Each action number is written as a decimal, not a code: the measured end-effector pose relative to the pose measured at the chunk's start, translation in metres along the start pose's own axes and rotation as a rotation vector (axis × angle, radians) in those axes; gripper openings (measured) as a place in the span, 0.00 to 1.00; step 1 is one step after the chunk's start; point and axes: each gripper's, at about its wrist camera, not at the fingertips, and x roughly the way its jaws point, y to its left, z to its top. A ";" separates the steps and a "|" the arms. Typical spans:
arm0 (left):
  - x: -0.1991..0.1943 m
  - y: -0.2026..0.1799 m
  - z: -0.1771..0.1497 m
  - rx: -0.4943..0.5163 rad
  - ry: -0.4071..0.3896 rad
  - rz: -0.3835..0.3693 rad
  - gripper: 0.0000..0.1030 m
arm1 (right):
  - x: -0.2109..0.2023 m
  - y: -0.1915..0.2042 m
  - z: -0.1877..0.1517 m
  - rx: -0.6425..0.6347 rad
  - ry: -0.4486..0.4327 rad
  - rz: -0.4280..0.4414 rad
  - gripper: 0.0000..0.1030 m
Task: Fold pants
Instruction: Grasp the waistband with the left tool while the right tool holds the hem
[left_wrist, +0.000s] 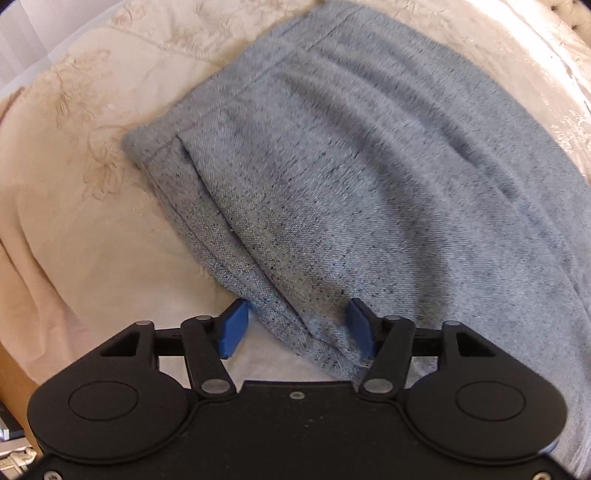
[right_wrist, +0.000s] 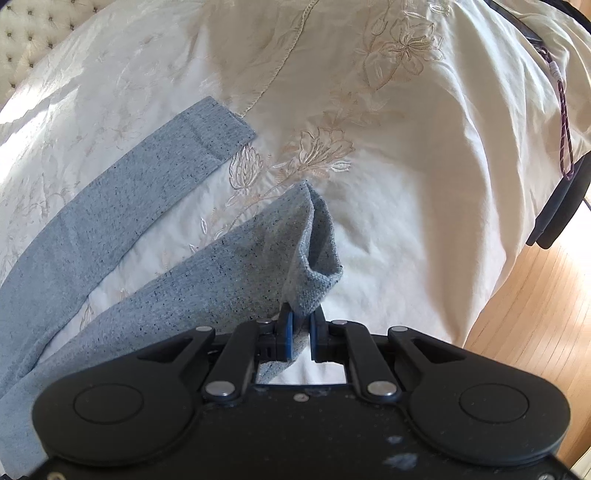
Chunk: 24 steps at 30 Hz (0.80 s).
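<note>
1. The pants (left_wrist: 332, 177) were a speckled grey-blue knit, lying on a cream bedspread (left_wrist: 92, 229) embroidered with pale flowers.
2. In the left wrist view the waistband end lay spread and slightly rumpled, its seamed edge running toward the camera.
3. In the right wrist view the two legs were apart: one leg (right_wrist: 122, 192) lay flat and straight on the bedspread (right_wrist: 406, 184), the other leg (right_wrist: 229, 280) was lifted at its cuff, whose opening gaped.
4. The left gripper (left_wrist: 295, 328) stood wide open, its blue pads (left_wrist: 232, 328) set either side of the pants' edge, the fabric between them but not pinched.
5. The right gripper (right_wrist: 301, 334) was nearly closed, its pads (right_wrist: 286, 336) clamped on the hem of the lifted leg.
6. A wooden floor (right_wrist: 535, 332) showed beyond the bed's edge.
</note>
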 end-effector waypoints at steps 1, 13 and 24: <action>0.005 0.002 0.001 -0.010 0.004 -0.011 0.66 | 0.000 0.002 -0.001 0.003 -0.001 -0.005 0.09; 0.012 0.010 0.032 -0.050 0.046 -0.125 0.19 | -0.001 0.017 -0.008 0.070 -0.019 -0.057 0.09; -0.090 0.018 0.060 0.084 -0.058 -0.202 0.11 | -0.065 0.008 -0.005 0.152 -0.141 -0.033 0.09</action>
